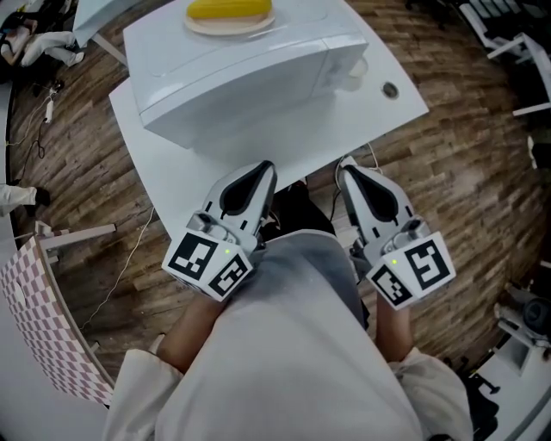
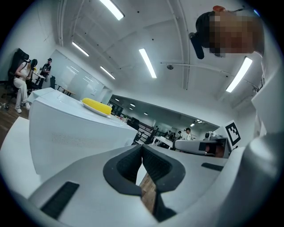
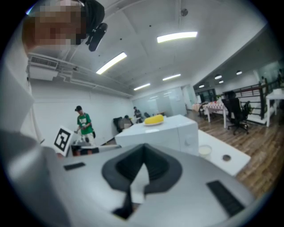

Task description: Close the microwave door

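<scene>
Both claws are clenched on nothing. The left gripper (image 1: 263, 169) shows its dark pads meeting at the tips in the left gripper view (image 2: 142, 151), and the right gripper (image 1: 346, 169) shows the same in the right gripper view (image 3: 143, 154). Nothing sits between either pair. Each is held low and close to the person's body, just short of the near edge of the white table (image 1: 176, 177) and well apart from the task's thing.

That thing, the white box-shaped microwave (image 1: 250, 77), stands on the table with its front face turned toward the person. A yellow oblong item (image 1: 229, 8) lies on a pale round plate (image 1: 231, 25) on its top. Its door (image 1: 237, 110) looks flush with the body in the head view. In the right gripper view no panel swings out from the front, where a round knob (image 3: 189, 142) shows at the right end.

My judgement is that the door is already shut, so the closing step looks done and the grippers are at rest. If a seam is in fact ajar, which these angles cannot rule out, the next move calls for reaching one closed gripper forward over the table edge. It would then press flat on the door face, away from the knob, until the door seats.
</scene>
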{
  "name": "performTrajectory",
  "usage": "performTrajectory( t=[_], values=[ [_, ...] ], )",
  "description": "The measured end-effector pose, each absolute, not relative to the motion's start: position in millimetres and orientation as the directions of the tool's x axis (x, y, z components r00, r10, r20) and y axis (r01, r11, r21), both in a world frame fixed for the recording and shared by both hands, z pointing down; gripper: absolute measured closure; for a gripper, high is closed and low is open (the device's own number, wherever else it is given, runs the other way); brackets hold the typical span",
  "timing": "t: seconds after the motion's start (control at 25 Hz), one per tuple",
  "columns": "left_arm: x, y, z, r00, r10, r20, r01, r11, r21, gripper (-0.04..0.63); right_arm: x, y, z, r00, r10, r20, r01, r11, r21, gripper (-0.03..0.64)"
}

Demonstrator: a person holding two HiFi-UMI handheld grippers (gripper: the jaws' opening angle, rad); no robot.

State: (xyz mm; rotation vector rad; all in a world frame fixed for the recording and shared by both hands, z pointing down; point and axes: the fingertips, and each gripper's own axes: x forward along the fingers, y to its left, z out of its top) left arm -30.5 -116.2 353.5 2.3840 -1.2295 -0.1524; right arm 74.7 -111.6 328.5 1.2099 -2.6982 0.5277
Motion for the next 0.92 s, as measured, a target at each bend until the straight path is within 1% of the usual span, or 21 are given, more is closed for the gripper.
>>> performTrajectory(
  t=[0.28,0.92],
  values=[
    [-33.0,-116.9,352.0,0.599,-0.795,0.095,-0.738,-0.503,0.45,0.571,71.1,-111.3,327.3,-0.668,-0.695,0.268,-0.745,0.62,-0.248,0.595],
    [-29.9,-119.4,366.6,0.611,-0.782,0.124,-0.728,-0.494,0.474,0.571,72.0,-121.2,338.9,-0.659,-0.685,0.31,-0.752,0.608,-0.256,0.595]
  ],
)
